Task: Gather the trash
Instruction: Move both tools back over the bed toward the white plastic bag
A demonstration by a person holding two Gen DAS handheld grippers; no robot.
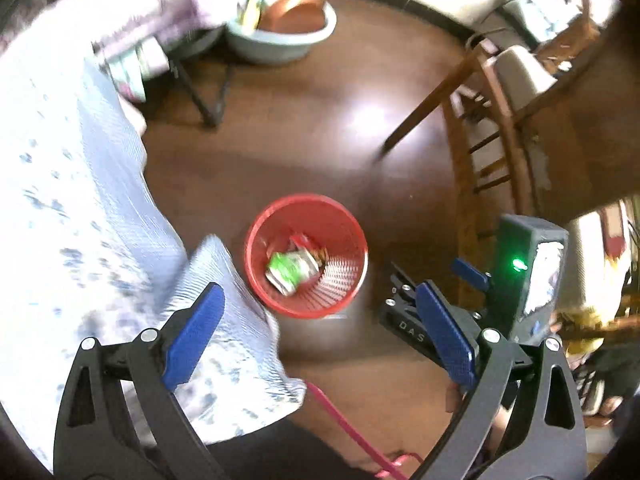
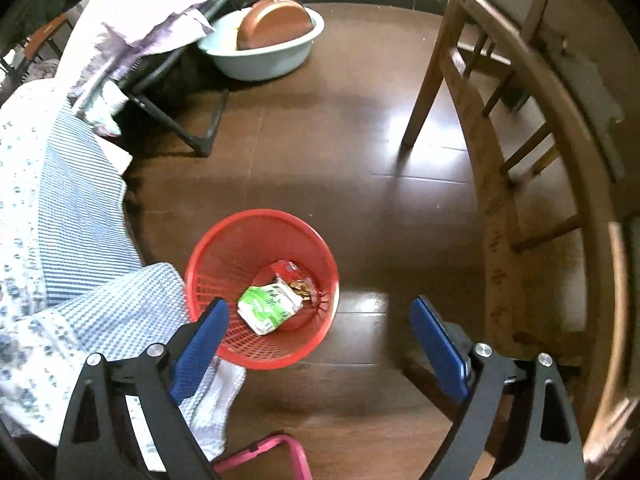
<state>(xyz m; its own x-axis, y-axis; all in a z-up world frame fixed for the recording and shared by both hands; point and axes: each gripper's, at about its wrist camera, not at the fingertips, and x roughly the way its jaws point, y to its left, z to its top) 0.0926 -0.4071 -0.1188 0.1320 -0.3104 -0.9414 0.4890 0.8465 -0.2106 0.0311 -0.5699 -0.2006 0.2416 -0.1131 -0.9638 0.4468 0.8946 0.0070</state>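
Trash: a green-and-white crumpled packet (image 2: 269, 306) and a red snack wrapper (image 2: 289, 273) lie at the bottom of the round red plastic mesh bin (image 2: 224, 240), touching each other, green one nearer, red one behind it. Left wrist view shows the same pair, green packet (image 1: 291, 270), red wrapper (image 1: 303, 241), inside the bin (image 1: 260, 232).

Bin stands upright on the dark brown wood floor (image 2: 320, 160), just beside the blue-and-white patterned cloth (image 2: 60, 220) draped on the left; the cloth edge touches or overlaps the bin's left rim.

Left gripper (image 1: 320, 332): blue pads spread wide, nothing between them, pointing steeply down above the bin. Right gripper (image 2: 318, 344): also spread wide, empty, above the bin's near-right side. The right gripper's body with a green light (image 1: 520, 266) shows at the right of the left wrist view.

Far side: pale green plastic basin (image 2: 260, 64) holding a copper-coloured pan (image 2: 276, 22). Black folding frame (image 2: 180, 120) to its left, with purple-white fabric (image 2: 152, 8) on top. Right: wooden chair (image 2: 500, 120). Near edge: pink tubular frame (image 2: 280, 452); what it belongs to I cannot tell.
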